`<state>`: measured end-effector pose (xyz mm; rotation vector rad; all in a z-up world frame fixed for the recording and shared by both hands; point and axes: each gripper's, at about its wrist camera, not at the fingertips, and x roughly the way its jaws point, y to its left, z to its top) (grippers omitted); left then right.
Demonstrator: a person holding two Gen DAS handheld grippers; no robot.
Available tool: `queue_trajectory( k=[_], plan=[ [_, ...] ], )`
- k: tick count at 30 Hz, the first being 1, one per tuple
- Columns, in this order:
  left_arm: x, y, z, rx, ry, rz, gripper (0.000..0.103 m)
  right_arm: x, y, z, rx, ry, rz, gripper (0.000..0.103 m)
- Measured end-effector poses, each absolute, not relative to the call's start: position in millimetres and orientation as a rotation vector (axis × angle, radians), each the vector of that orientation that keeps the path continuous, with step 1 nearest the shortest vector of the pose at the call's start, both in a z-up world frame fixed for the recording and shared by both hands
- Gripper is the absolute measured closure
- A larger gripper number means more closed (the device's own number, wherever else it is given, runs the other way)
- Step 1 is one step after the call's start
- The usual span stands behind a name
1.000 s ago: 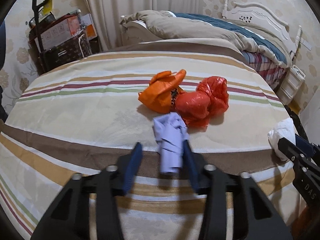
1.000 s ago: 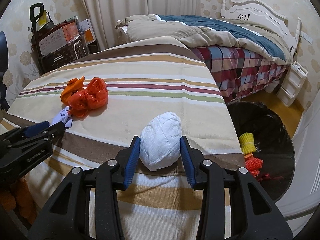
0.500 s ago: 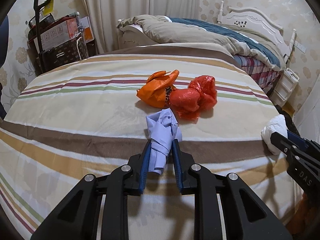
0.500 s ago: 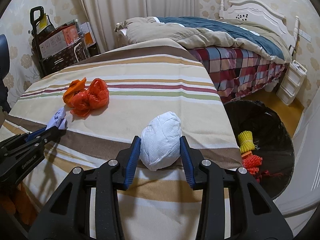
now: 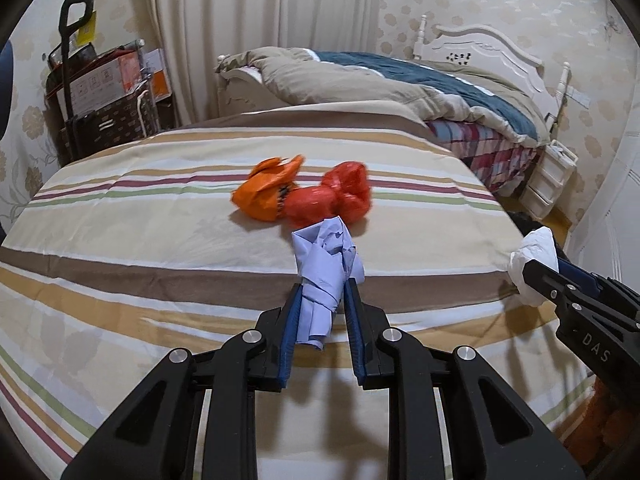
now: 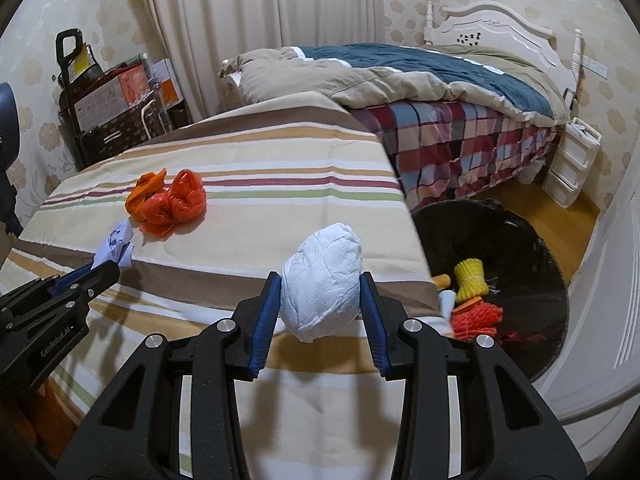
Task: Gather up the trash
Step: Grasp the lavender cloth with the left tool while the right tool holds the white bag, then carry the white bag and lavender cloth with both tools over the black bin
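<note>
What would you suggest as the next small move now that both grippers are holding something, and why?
Probably swing the right gripper rightward over the black bin and drop its white paper wad. The bin sits open just past the table edge, already holding trash, while the left gripper grips the purple paper.

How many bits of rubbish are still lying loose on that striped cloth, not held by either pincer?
2: the orange bag and the red bag, bunched together touching mid-cloth. The lilac paper is in the left gripper, the white wad in the right gripper.
</note>
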<state>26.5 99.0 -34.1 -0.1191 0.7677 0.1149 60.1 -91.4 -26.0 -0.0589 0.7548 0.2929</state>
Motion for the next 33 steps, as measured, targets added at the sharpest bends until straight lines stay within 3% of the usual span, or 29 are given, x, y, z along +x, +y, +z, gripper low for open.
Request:
queue_trajectory(
  k=[33],
  plan=[
    [85.1, -45.5, -20.2, 0.034, 0.713, -0.163, 0.079, 81.5, -217.5, -14.2, 0.054, 0.706, 0.066, 0.064]
  ],
)
